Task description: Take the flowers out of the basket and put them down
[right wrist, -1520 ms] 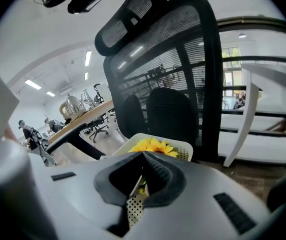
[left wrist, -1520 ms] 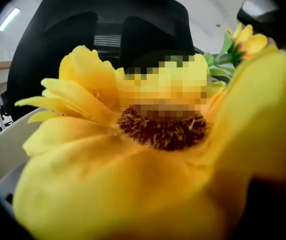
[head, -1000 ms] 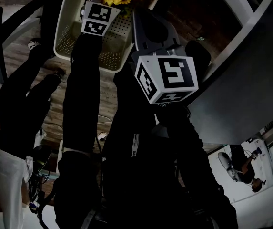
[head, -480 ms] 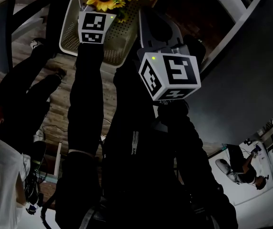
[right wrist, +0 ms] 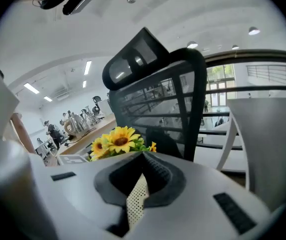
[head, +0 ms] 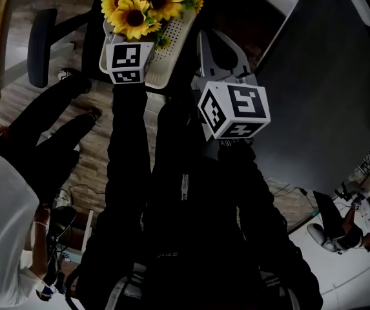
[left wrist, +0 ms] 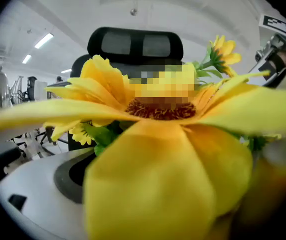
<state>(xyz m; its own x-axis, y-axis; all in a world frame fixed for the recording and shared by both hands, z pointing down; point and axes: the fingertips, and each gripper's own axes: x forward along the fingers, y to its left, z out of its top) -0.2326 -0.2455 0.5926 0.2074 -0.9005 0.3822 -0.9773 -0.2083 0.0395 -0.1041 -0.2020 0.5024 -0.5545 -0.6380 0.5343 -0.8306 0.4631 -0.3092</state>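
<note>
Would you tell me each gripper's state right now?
Left gripper: cannot tell, flowers cover the jaws.
Right gripper: shut on the basket.

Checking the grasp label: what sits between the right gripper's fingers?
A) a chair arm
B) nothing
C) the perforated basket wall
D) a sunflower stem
C: the right gripper view shows the cream perforated basket wall pinched between the dark fingers of the right gripper, with the sunflowers beyond.

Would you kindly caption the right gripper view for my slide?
Right gripper shut on the perforated basket, sunflowers just beyond, office chair behind.
</note>
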